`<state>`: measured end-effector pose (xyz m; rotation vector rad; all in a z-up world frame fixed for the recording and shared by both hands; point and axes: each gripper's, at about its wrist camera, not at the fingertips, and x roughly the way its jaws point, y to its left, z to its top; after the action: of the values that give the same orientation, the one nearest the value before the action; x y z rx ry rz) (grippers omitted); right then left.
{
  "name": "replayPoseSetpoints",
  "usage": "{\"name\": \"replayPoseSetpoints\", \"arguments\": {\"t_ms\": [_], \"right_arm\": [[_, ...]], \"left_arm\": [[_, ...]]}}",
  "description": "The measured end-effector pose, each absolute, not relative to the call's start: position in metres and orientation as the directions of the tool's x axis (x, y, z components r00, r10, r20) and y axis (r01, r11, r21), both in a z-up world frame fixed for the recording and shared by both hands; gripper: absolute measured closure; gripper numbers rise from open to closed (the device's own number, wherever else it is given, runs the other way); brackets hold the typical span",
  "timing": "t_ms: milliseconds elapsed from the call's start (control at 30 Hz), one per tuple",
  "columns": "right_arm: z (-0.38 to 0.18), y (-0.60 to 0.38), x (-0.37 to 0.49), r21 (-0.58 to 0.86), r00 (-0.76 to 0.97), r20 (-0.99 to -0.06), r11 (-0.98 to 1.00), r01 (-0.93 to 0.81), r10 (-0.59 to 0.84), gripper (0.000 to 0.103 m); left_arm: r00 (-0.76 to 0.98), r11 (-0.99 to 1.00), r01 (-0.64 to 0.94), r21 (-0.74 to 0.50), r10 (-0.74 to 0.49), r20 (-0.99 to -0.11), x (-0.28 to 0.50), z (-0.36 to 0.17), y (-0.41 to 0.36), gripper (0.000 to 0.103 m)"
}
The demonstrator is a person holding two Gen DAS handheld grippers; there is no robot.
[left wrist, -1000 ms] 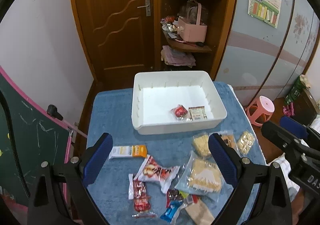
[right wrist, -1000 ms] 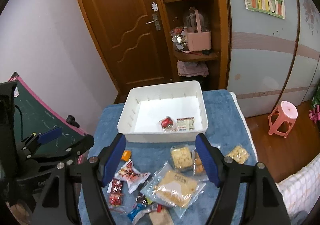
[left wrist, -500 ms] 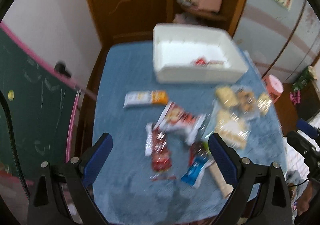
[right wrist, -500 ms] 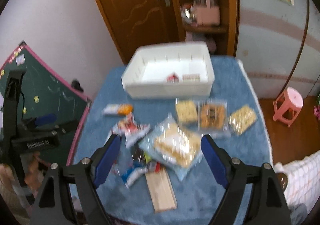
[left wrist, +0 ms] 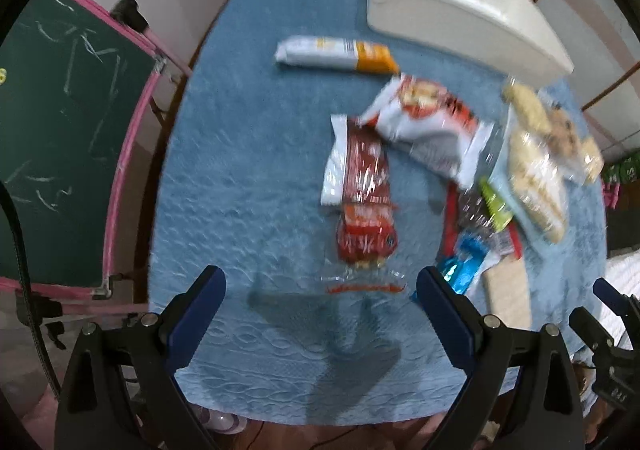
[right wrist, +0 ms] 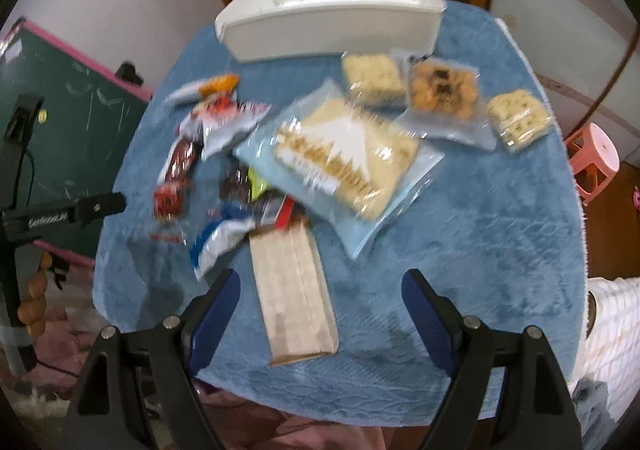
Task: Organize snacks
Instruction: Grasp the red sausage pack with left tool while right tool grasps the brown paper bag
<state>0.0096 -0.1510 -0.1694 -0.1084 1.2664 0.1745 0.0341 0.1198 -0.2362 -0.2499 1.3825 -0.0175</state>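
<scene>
Table with blue cloth fills both views, motion-blurred. Chalkboard with pink frame stands off its edge at 9 o'clock in the left wrist view; pink stool on the floor at 3 o'clock in the right wrist view.

White bin sits at the table's far edge, 12 o'clock in the right view, 1 o'clock in the left. Only its outer wall and rim show, so I cannot tell the contents.

Snacks lie loose on the cloth, all outside the bin:
- big clear cracker bag mid-table, its lower left corner over the small-wrapper pile
- tan box at 6 o'clock, lengthways toward the camera, between the right jaws' line but below them, not touched
- three clear biscuit packs in a row just in front of the bin: pale, brown, pale at far right
- white-red pouch overlapping the red bar; second red packet just below it
- white-orange bar, alone, nearest the bin's left corner
- blue-white wrapper touching the box's far left corner

Left gripper: jaws apart, nothing in them, above bare cloth just short of the red packet. Right gripper: jaws have just been widening, released, nothing gripped, box end lying under the gap.
</scene>
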Motion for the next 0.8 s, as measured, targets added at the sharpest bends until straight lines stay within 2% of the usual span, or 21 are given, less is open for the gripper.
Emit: {"name": "replayPoseSetpoints", "arguments": {"t_ms": [433, 567, 633, 800], "right_arm": [[-0.237, -0.121, 0.009, -0.025, 0.161, -0.987, 0.958, -0.284, 0.022, 0.019], [-0.253, -0.120, 0.009, -0.030, 0.126, -0.992, 0.956, -0.291, 0.007, 0.019], [-0.257, -0.118, 0.008, -0.050, 0.137, -0.991, 0.952, -0.303, -0.009, 0.019], [-0.262, -0.109, 0.003, -0.099, 0.162, -0.986, 0.936, -0.337, -0.046, 0.020]], "left_arm": [[0.094, 0.963, -0.158, -0.220, -0.207, -0.974, 0.058, -0.297, 0.099, 0.010], [0.084, 0.958, -0.170, -0.231, -0.220, -0.972, 0.068, -0.304, 0.095, 0.015], [0.071, 0.957, -0.177, -0.229, -0.220, -0.973, 0.073, -0.311, 0.092, 0.025], [0.072, 0.956, -0.202, -0.212, -0.201, -0.977, 0.080, -0.314, 0.091, 0.026]]}}
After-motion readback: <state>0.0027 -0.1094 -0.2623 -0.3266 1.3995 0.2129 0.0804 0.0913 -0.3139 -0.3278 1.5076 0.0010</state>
